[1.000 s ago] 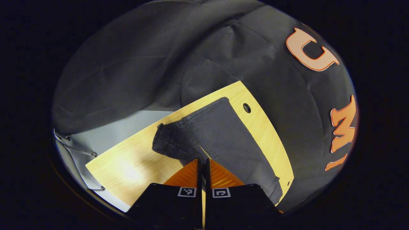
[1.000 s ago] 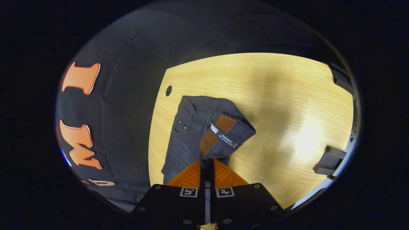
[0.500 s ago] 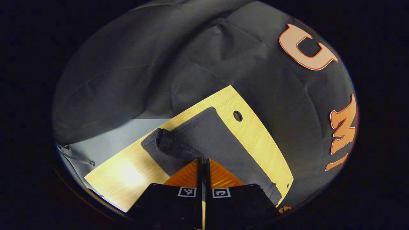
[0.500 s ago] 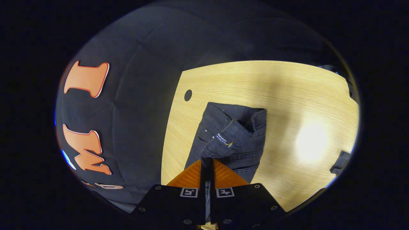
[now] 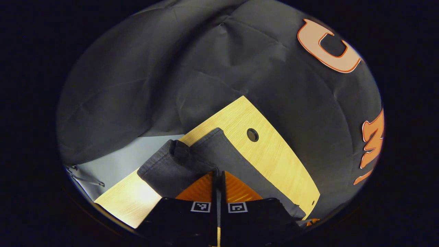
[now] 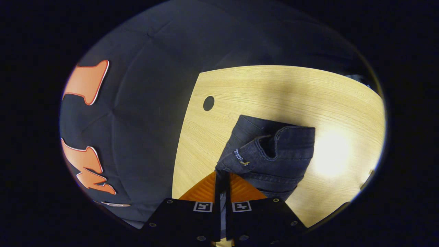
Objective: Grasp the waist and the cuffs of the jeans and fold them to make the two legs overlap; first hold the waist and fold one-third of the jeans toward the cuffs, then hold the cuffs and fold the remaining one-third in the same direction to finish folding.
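Wooden surface (image 6: 274,89) carries the dark jeans (image 6: 274,157), legs seemingly overlapped. Left tool (image 5: 217,173) pinches the cuffs, right tool (image 6: 222,175) the waist, both pressed together on denim. Thirds-folding looks underway, not finished.

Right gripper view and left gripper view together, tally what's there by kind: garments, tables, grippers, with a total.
Jeans: 1
Wooden table: 1
Grippers: 2, the left gripper and the right gripper, each with its fingers closed on the jeans
Total: 4
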A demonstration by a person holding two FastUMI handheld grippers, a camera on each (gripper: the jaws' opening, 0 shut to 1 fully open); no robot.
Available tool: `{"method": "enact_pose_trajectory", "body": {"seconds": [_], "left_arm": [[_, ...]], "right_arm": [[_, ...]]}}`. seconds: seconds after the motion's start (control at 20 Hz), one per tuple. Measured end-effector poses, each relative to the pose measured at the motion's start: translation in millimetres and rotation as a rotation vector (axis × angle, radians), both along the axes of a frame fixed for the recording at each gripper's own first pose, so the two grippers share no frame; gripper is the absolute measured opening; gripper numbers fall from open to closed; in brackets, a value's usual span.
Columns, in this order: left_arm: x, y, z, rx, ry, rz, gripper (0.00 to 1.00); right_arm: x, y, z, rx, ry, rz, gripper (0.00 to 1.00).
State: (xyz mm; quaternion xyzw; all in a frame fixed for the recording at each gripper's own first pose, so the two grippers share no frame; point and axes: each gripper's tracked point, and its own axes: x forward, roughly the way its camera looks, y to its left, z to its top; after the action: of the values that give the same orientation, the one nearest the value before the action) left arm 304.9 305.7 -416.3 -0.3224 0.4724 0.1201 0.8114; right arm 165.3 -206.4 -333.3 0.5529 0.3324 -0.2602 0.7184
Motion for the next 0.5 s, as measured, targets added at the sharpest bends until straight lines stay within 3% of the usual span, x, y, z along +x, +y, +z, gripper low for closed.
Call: {"method": "enact_pose_trajectory", "body": {"seconds": [0.2, 0.5], "left_arm": [[42.2, -11.0, -5.2, 0.047, -0.014, -0.053, 0.04], [60.1, -13.8, -30.6, 0.102, 0.057, -0.062, 0.04]], "right_arm": [[24.7, -7.3, -16.8, -0.007, 0.042, 0.013, 0.07], [40.8, -15.4, -48.2, 0.018, 0.087, -0.001, 0.06]]}}
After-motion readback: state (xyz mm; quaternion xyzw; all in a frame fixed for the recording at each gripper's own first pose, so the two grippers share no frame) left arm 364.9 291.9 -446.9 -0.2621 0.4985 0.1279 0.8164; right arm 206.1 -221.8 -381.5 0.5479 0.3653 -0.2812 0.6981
